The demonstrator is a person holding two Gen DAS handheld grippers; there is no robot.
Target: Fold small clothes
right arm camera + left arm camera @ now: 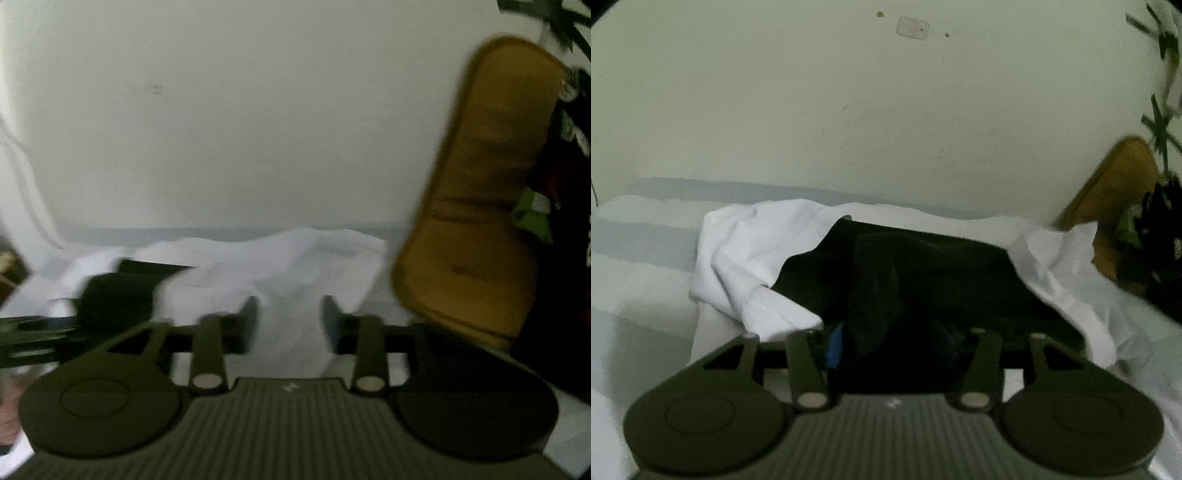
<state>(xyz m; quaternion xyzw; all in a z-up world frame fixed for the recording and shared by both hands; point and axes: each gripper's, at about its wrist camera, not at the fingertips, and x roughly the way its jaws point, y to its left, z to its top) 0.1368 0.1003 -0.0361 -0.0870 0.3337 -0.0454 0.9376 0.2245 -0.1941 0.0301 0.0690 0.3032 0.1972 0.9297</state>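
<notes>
left claw (890, 332) clenched on black garment (905, 266) | right claw (290, 317) released, white cloth (288, 266) between its fingers, ungripped | black garment lies on white cloth, left of mustard cushion (476, 206) | risk: lifting black fabric may drag the rumpled white cloth with it, spoiling the fold

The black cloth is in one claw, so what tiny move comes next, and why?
Probably close the right gripper on the white cloth. Its jaws stand open with white fabric between them, while the left gripper seems already shut on the black cloth, which lies on the white one.
</notes>
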